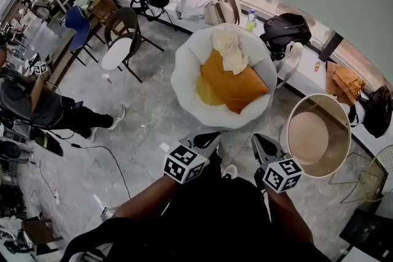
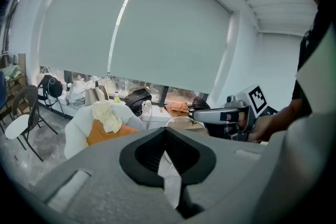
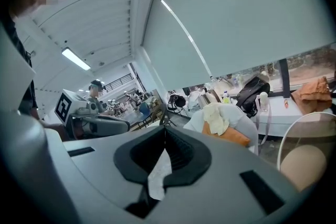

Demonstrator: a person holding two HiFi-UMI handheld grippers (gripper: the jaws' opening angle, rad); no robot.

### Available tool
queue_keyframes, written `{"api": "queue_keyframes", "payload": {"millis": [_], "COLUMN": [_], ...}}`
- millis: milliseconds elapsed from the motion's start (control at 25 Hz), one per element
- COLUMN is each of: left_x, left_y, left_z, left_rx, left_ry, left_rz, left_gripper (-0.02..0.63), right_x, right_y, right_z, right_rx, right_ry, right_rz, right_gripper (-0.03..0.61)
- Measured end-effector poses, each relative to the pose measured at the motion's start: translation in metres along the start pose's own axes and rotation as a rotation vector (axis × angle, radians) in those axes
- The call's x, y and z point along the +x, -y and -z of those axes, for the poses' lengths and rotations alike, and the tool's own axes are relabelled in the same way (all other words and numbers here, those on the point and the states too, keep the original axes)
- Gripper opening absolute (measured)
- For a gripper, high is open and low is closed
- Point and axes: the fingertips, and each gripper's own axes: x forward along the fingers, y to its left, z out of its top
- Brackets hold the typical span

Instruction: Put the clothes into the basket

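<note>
Both shut and empty, left gripper (image 1: 207,139) and right gripper (image 1: 260,143) face the cloth (image 1: 230,49) straight ahead on the chair (image 1: 184,73), equally near; basket (image 1: 319,96) lies beside the right.

Black top (image 1: 209,218), a white shoe (image 1: 230,171) — left gripper (image 1: 212,137) and right gripper (image 1: 259,140) were grey, black-padded, each with a black-and-white marker cube (image 1: 184,164)

I read a lab-like workroom: behind the white armchair (image 1: 184,80), a long ledge (image 1: 307,73) piled with bags (image 1: 285,27); left of it, chairs (image 1: 118,53) and loose floor cables (image 1: 116,162).
</note>
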Motion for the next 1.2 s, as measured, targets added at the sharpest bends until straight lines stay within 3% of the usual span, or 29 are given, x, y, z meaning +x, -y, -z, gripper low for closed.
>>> {"api": "queue_keyframes", "payload": {"millis": [480, 920, 1200], "left_x": [0.062, 0.105, 0.116], "left_y": [-0.04, -0.138, -0.2], "left_z": [-0.043, -0.107, -0.119], "left_rx": [0.022, 0.069, 0.07], "left_ry": [-0.007, 0.006, 0.008], "left_rz": [0.078, 0.105, 0.117], "left_gripper": [0.0, 0.0, 0.0], "right_x": [0.037, 0.152, 0.208], "right_y": [0.045, 0.069, 0.079], "right_z": [-0.028, -0.096, -0.116], "right_rx": [0.009, -0.032, -0.046], "right_ry": [-0.009, -0.034, -0.034], "right_rz": [0.066, 0.07, 0.104], "right_gripper": [0.015, 0.015, 0.015]}}
